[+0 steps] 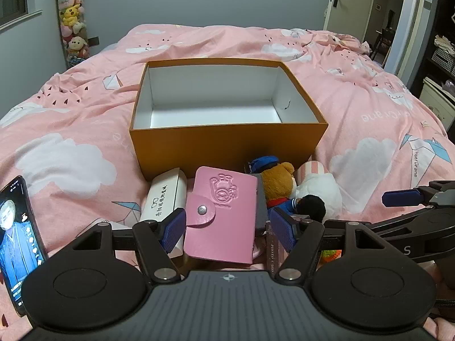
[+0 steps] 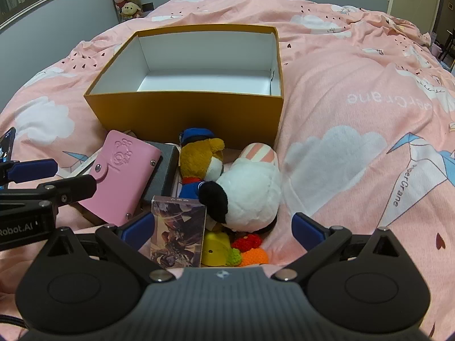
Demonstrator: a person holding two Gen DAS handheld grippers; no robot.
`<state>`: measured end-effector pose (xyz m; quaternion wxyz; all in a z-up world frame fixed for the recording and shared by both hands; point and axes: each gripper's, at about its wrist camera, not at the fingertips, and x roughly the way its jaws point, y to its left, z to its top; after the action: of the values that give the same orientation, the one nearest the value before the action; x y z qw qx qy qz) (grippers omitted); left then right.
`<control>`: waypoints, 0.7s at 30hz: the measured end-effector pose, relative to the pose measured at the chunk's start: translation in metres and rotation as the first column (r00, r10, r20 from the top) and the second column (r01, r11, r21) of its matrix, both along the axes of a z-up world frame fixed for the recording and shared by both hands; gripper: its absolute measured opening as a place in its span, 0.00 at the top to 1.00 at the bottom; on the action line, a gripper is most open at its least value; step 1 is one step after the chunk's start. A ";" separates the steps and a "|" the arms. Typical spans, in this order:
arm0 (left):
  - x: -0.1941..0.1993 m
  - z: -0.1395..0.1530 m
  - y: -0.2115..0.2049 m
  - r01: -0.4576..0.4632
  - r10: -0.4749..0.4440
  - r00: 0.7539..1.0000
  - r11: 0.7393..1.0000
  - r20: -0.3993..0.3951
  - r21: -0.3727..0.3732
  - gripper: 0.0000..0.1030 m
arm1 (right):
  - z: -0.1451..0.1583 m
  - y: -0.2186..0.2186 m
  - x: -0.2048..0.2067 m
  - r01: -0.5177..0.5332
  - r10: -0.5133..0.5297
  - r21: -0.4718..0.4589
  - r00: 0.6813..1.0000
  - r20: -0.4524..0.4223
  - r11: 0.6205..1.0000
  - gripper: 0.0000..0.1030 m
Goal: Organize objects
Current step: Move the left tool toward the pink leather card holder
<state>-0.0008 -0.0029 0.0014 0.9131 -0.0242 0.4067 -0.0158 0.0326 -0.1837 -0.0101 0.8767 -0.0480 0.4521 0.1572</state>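
Observation:
An empty orange box (image 1: 227, 145) with a white inside sits on the pink bed; it also shows in the right wrist view (image 2: 187, 113). A pile lies in front of it: a pink card wallet (image 1: 221, 216) (image 2: 125, 179), a white case (image 1: 163, 196), a brown bear plush (image 1: 277, 182) (image 2: 199, 162), a white plush (image 2: 250, 190), a photo card box (image 2: 177, 230), and crochet pieces (image 2: 250, 251). My left gripper (image 1: 227, 230) is open, its fingers either side of the wallet. My right gripper (image 2: 223, 230) is open, around the card box and crochet pieces.
A phone (image 1: 17, 241) with a lit screen stands at the left. The pink duvet (image 2: 355, 142) covers the bed all round. A plush toy hanger (image 1: 71, 20) hangs on the far wall. A door (image 1: 352, 0) stands open at the right.

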 end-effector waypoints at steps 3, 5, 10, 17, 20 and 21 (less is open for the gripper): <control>0.000 0.000 0.000 0.000 0.000 1.000 1.000 -0.002 -0.002 0.23 | -0.001 0.000 0.000 0.000 0.000 -0.001 1.000 0.000 1.000 0.01; 0.000 -0.001 -0.001 0.000 0.000 1.000 1.000 -0.004 -0.003 0.23 | -0.001 -0.001 0.000 0.000 0.000 -0.001 1.000 -0.001 1.000 0.01; 0.000 -0.002 -0.002 0.004 -0.004 1.000 1.000 -0.008 -0.003 0.23 | -0.002 -0.001 0.000 0.000 0.000 -0.003 1.000 -0.002 1.000 0.01; 0.001 -0.004 0.000 0.017 -0.018 1.000 1.000 -0.019 -0.022 0.23 | -0.004 0.002 0.001 -0.004 0.004 -0.015 1.000 -0.014 1.000 0.01; 0.002 -0.005 0.000 0.020 -0.021 1.000 0.999 -0.023 -0.027 0.23 | -0.006 0.003 0.003 -0.007 0.007 -0.015 1.000 -0.024 1.000 0.01; 0.003 -0.005 0.001 0.019 -0.020 0.999 0.999 -0.027 -0.028 0.23 | -0.007 0.003 0.004 -0.009 0.008 -0.015 1.000 -0.028 1.000 0.01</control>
<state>0.0019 -0.0024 -0.0038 0.9068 -0.0328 0.4191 -0.0299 0.0365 -0.1807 -0.0166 0.8691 -0.0544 0.4655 0.1581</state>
